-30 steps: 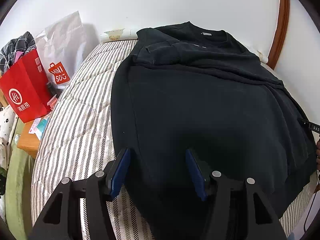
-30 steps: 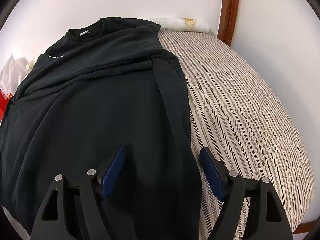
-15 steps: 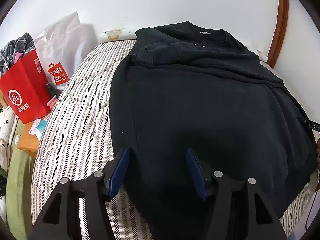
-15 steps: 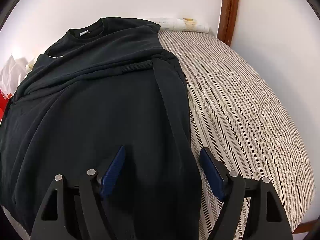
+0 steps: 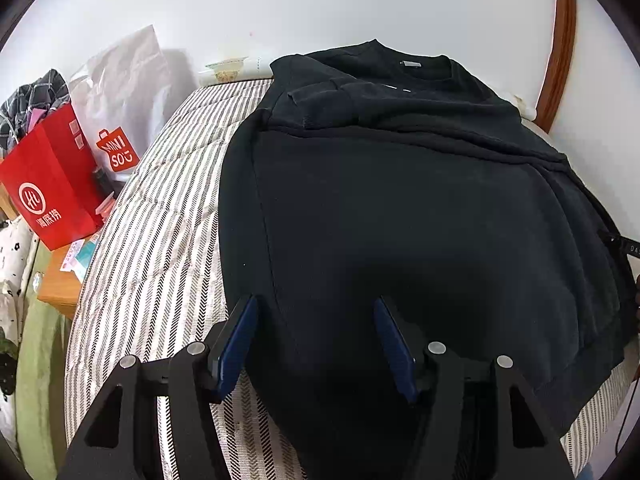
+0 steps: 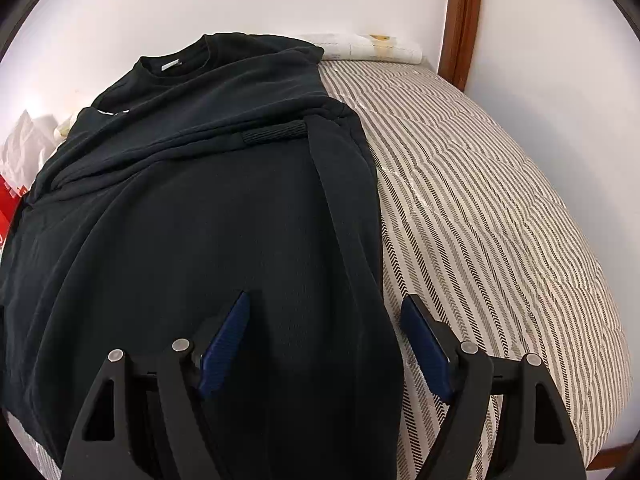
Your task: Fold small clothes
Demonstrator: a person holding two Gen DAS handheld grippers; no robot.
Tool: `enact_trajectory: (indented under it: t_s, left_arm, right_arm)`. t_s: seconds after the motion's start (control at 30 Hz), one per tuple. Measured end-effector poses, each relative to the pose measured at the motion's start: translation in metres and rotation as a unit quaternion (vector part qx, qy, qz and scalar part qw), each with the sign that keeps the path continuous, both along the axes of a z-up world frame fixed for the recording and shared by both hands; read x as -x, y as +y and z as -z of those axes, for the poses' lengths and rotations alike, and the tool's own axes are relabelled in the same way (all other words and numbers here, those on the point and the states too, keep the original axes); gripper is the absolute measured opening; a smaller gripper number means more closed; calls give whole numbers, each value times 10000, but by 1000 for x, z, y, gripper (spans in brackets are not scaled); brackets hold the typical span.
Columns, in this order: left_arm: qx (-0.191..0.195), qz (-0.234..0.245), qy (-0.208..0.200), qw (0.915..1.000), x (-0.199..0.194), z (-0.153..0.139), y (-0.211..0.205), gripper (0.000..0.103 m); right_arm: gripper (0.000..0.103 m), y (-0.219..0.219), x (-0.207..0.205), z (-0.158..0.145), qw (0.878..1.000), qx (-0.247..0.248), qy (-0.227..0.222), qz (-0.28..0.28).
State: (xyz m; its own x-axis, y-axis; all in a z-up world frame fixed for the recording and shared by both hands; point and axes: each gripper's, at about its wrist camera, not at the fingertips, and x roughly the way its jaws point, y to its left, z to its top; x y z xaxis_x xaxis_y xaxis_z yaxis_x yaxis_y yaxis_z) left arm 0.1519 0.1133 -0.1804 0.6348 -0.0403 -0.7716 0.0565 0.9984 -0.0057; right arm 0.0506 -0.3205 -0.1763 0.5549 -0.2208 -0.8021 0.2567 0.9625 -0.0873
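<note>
A black sweatshirt (image 5: 400,208) lies flat on a striped mattress (image 5: 160,240), collar at the far end, both sleeves folded across the chest. It also shows in the right wrist view (image 6: 208,220). My left gripper (image 5: 314,312) is open, its blue pads straddling the sweatshirt's near left hem edge. My right gripper (image 6: 326,312) is open over the near right hem edge, one pad above cloth, the other above the mattress (image 6: 500,220). Neither holds anything.
A red paper bag (image 5: 52,196) and a white plastic bag (image 5: 120,92) stand left of the bed by a wooden side table (image 5: 60,280). A white wall is behind. A brown wooden post (image 6: 460,20) stands at the far right corner.
</note>
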Motion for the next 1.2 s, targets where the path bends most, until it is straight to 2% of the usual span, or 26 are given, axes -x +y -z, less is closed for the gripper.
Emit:
enact_trajectory:
  t_s: [0.17, 0.3, 0.4, 0.5, 0.67, 0.8, 0.87, 0.97, 1.0, 1.03, 1.07, 1.1, 1.13, 1.17, 1.2]
  left_arm:
    - [127, -3, -25, 9999, 1, -2, 4, 58]
    - [598, -55, -257, 9979, 8, -9, 21, 58]
    - [515, -144, -311, 9981, 16, -12, 28, 58]
    - [603, -209, -123, 9979, 23, -7, 33, 58]
    - [590, -282, 1, 9979, 41, -5, 33, 58]
    - [643, -339, 22, 9974, 46, -4, 29, 57]
    - [580, -422, 63, 9974, 46, -3, 23, 56]
    - [396, -499, 110, 9979, 45, -3, 8, 56]
    - [193, -526, 133, 9983, 45, -2, 1, 55]
    - [70, -531, 140, 9985, 44, -2, -4, 51]
    - [58, -497, 133, 9987, 45, -3, -7, 40]
    - [162, -449, 143, 9988, 46, -3, -8, 36]
    - [185, -454, 144, 9987, 46, -4, -7, 32]
    - [192, -463, 141, 9986, 45, -4, -6, 19]
    - [216, -496, 145, 9984, 43, -5, -4, 12]
  right_arm:
    - [77, 1, 1, 0, 10000, 0, -13, 21]
    - [77, 1, 6, -2, 10000, -59, -16, -66]
    - [76, 5, 20, -5, 9993, 27, -84, -354]
    - [76, 9, 37, -3, 9977, 269, -241, -566]
    - [64, 4, 55, -7, 9988, 2, -278, -391]
    - [59, 6, 63, -5, 9989, 7, -216, -418]
    - [51, 6, 63, -3, 9990, -107, -256, -363]
    - [47, 15, 57, -2, 9989, -189, -316, -284]
    - [47, 18, 54, -1, 9991, -140, -315, -250]
    - [43, 22, 52, -1, 9991, -87, -308, -269]
    - [37, 27, 49, -1, 9990, -47, -313, -325]
    - [34, 29, 49, 0, 9989, -46, -325, -349]
    - [24, 31, 48, 0, 9987, -47, -338, -385]
    - [13, 33, 48, -1, 9983, -41, -360, -456]
    - [13, 34, 49, -2, 9980, -31, -402, -488]
